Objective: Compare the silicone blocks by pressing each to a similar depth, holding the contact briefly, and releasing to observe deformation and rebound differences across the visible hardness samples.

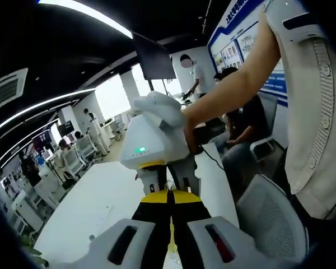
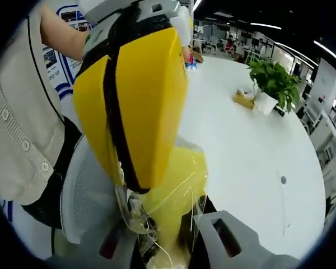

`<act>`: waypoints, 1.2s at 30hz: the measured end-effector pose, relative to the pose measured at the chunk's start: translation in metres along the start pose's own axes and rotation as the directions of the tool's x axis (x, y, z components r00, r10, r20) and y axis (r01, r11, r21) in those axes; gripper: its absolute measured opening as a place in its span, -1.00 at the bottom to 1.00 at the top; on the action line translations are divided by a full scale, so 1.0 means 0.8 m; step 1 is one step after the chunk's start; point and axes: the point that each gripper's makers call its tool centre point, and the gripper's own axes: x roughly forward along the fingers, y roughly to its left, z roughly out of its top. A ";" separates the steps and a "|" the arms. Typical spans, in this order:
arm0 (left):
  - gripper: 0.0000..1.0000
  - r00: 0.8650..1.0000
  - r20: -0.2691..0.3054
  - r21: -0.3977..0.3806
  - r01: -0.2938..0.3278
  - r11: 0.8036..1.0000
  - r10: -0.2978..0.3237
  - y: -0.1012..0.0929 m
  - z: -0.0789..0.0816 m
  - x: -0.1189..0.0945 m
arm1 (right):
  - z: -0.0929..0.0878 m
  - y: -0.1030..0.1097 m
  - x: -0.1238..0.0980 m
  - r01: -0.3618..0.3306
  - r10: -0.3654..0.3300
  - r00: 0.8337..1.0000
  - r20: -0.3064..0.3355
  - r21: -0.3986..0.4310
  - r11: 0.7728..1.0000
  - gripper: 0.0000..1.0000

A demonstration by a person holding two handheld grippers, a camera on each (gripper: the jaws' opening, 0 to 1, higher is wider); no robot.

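Above the white table point(image 2: 252, 145), both grippers' jaws clamping one yellow silicone block point(image 2: 173, 190)

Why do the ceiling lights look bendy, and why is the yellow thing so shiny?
Left gripper view: the fisheye lens curves the long white ceiling light strips, and the bright windows are washed out. Right gripper view: the clear plastic wrap over the yellow silicone block catches thin streaks of glare, and the other gripper's big yellow pads sit very close and look swollen.
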 end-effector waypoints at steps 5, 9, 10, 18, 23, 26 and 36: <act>-1.00 1.000 -0.009 0.013 -0.017 1.000 0.017 -0.004 0.000 0.000 | 0.002 -0.003 0.002 0.011 -0.011 1.000 0.001 -0.015 1.000 -0.86; -1.00 0.999 -0.020 0.002 -0.043 0.999 0.043 -0.002 0.001 -0.002 | 0.004 -0.003 0.003 0.004 -0.004 1.000 0.003 -0.005 1.000 -0.84; -1.00 0.999 -0.023 0.000 -0.049 0.999 0.049 -0.002 0.001 -0.003 | 0.006 -0.005 0.004 0.011 -0.011 1.000 0.007 -0.014 1.000 -0.84; -1.00 0.996 -0.018 0.005 -0.093 0.996 0.093 0.005 0.012 -0.014 | 0.026 -0.015 -0.001 0.050 -0.048 0.997 0.060 -0.037 0.998 -0.80; -1.00 0.994 -0.001 0.003 -0.108 0.994 0.108 0.008 0.020 -0.017 | 0.043 -0.023 -0.008 0.129 -0.119 0.985 0.121 -0.081 0.988 -0.78; -1.00 0.994 0.015 -0.004 -0.111 0.994 0.111 0.010 0.025 -0.020 | 0.049 -0.023 -0.010 0.135 -0.124 0.981 0.151 -0.069 0.988 -0.76; -1.00 0.994 0.014 0.002 -0.105 0.995 0.105 0.009 0.026 -0.015 | 0.048 -0.027 -0.010 0.148 -0.133 0.976 0.171 -0.080 0.986 -0.71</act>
